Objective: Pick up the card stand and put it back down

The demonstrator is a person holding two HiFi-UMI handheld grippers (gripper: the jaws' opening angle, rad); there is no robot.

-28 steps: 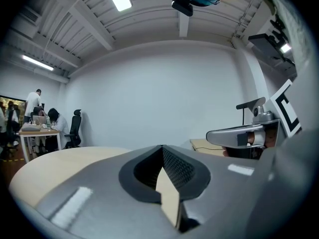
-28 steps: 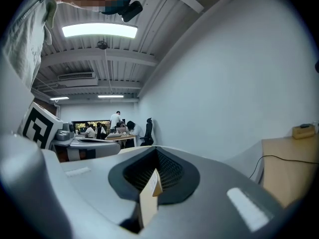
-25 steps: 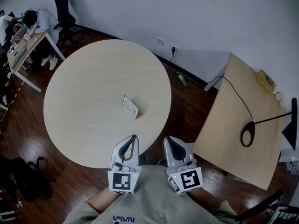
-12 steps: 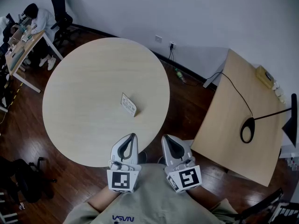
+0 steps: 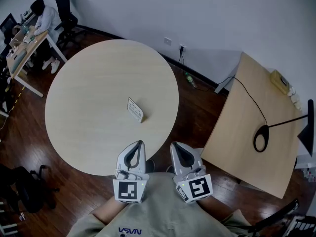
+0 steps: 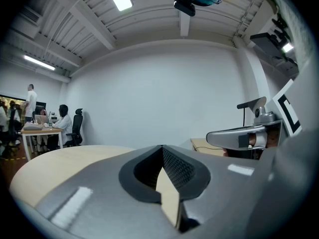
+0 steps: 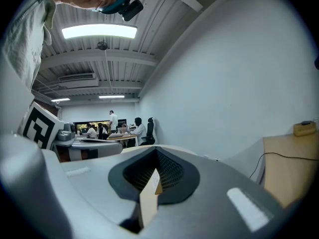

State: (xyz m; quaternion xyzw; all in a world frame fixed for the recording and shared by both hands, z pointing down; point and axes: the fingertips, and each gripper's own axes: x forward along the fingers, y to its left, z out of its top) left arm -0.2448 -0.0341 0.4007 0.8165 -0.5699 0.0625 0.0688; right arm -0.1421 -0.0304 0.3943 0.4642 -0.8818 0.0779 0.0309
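Pale round table [image 5: 89,107] fills most of the head view, with dark floor around it and a second desk [image 5: 247,127] off to the right of the right tongs [image 5: 174,145]. I have both tools held close to my body at the table's near rim, side by side. The left tongs [image 5: 140,144] have their tips together with nothing between them, and the right tongs are closed and empty as well. The card stand [image 5: 135,110] sits on the table well ahead of the left tongs, touched by neither. It looks to be standing upright, though it is too small for me to be sure. As I judge it, the pick-up has not begun: the reach, the opening, the grip, the lift and the set-down are all left.
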